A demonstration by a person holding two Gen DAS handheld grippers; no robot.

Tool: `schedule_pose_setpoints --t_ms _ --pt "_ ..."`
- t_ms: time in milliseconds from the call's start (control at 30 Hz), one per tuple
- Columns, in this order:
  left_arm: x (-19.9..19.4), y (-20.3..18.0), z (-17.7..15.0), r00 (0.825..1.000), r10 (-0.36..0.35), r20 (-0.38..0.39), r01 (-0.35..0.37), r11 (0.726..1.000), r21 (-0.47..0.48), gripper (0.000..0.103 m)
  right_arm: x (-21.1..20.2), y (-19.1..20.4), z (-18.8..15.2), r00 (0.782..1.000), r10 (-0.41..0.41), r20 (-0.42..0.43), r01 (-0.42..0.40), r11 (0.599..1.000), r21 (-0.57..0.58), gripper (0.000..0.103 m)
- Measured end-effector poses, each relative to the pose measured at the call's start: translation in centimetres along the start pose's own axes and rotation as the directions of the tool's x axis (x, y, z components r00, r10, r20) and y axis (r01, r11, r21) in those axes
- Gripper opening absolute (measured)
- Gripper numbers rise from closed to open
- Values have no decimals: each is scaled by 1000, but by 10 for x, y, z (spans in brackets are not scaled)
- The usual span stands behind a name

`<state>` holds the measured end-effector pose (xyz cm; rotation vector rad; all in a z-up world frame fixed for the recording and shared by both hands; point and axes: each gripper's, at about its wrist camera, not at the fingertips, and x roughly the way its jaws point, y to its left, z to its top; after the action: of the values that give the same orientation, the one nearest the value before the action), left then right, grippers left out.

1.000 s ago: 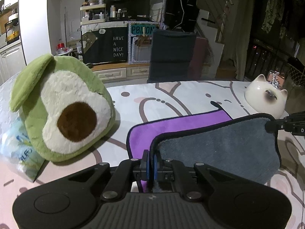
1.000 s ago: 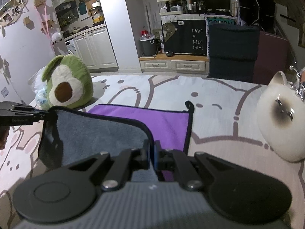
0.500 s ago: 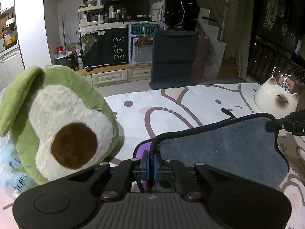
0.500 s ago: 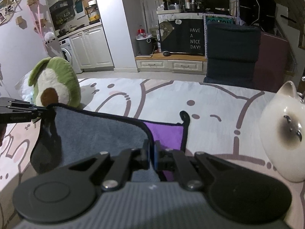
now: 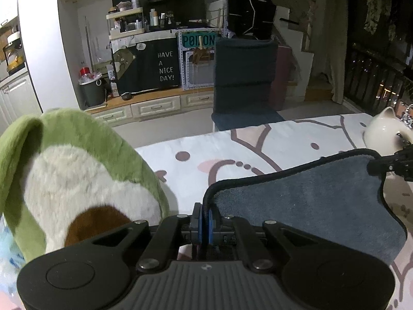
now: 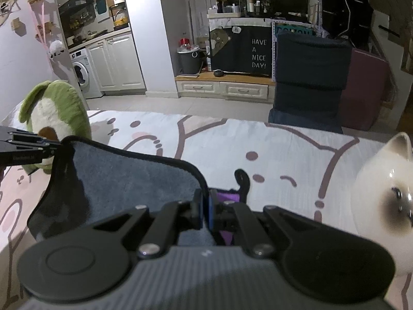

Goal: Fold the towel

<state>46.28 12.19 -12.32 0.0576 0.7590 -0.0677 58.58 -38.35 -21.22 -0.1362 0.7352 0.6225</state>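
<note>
The grey towel (image 5: 304, 199) hangs stretched sideways between the left hand-held gripper (image 5: 205, 219) and right hand-held gripper (image 6: 205, 206), each clamped tight on a corner, its purple fixed half just ahead.

A plush microfibre towel (image 5: 304, 201), slate grey on one face and purple (image 6: 227, 196) on the other, with a black bound hem, hangs lifted above a cartoon-printed sheet. Its grey face is turned up and stretches taut between two raised corners, one at the near left, the other at the far right in the left wrist view. The hem curves in a shallow sag between them. A small black hanging loop (image 6: 242, 178) lies flat on the sheet at the towel's far right edge, beside a sliver of purple.
</note>
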Motion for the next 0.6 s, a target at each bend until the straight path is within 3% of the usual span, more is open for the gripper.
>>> schedule_pose_setpoints --t_ms 433,533,600 --pt "28 -3 -4 998 18 -60 -18 1000 -1 6 37 1 8 995 -50 -89 53 998 31 6" --pt "31 0 -5 997 28 -77 -28 1000 -10 11 40 0 5 995 -52 -85 56 998 41 9" --pt "31 1 -6 995 37 -90 -38 999 -13 29 41 0 5 995 -57 -84 60 997 38 26"
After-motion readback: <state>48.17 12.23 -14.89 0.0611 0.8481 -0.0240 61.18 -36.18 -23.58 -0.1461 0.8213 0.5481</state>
